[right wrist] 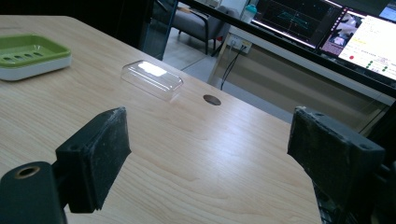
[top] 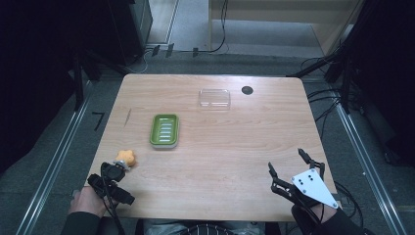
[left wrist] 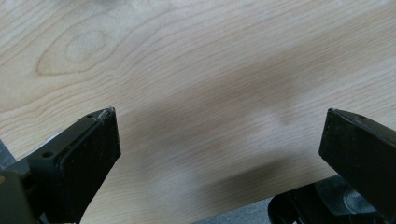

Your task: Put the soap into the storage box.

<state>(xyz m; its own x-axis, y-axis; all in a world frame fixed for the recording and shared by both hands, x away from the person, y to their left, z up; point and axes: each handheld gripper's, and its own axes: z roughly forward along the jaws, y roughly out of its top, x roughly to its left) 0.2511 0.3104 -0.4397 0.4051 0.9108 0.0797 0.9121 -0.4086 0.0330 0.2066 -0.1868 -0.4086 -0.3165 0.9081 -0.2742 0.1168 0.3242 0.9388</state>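
Wooden table [top: 220, 147], seen from the high view. A green soap dish [top: 164, 130] is set left of centre; a clear plastic lid [top: 214, 98] lies farther off, toward the far edge, with a dark round hole [top: 247, 90] just to its right. A small orange object [top: 126, 157] is found at the near left, touching the front of the left gripper [top: 119, 169]. Left gripper [left wrist: 219, 140]: jaws spread wide over bare wood, nothing held. Right gripper [top: 288, 164], near right: released, jaws parted, empty.
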